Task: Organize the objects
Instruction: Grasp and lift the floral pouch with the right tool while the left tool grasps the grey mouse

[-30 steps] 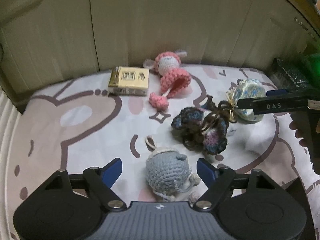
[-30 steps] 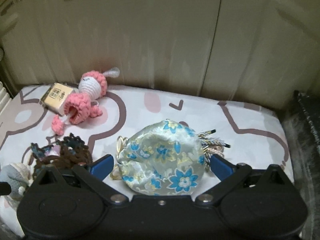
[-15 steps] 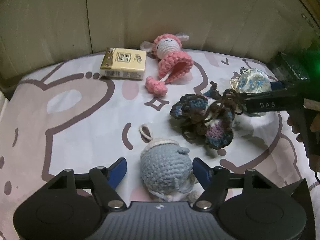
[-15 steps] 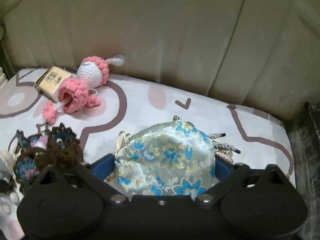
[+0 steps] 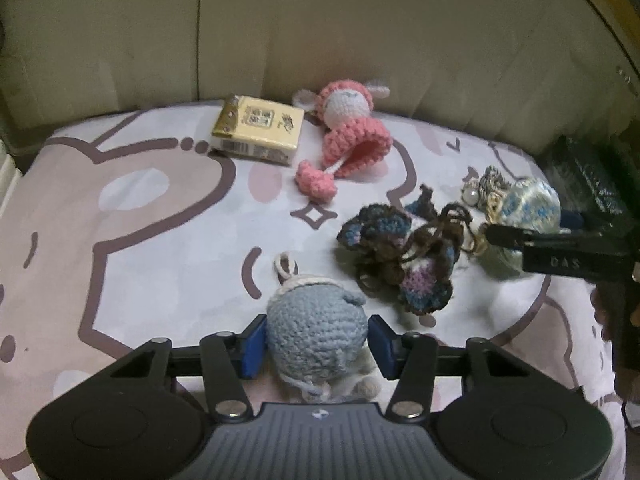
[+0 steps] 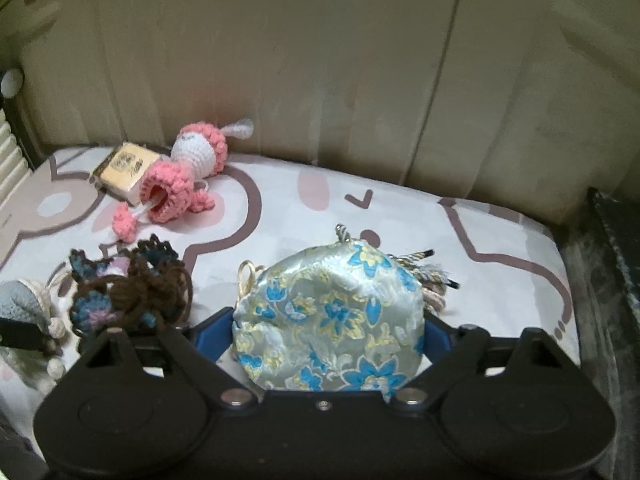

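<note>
A blue-grey crochet toy [image 5: 316,332] with a white loop lies on the cartoon-print cloth [image 5: 140,240]. It sits between the blue pads of my left gripper [image 5: 318,340]. The jaws are closing and both pads touch its sides. A satin pouch with blue and yellow flowers [image 6: 332,320] fills my right gripper [image 6: 328,332]. Those jaws are closing too, and the pads press on its flanks. In the left wrist view the pouch [image 5: 528,204] shows at the right with a black finger [image 5: 560,258] of the right gripper along it.
A yellow tissue pack [image 5: 258,130] and a pink crochet doll [image 5: 352,128] lie at the back by the beige panel wall. A brown, blue and purple crochet piece [image 5: 400,256] lies between the two grippers. A dark object [image 5: 592,184] borders the cloth's right edge.
The left jaws have drawn in from wide apart until they meet the blue-grey toy. The right gripper slid forward around the pouch and its jaws narrowed onto it.
</note>
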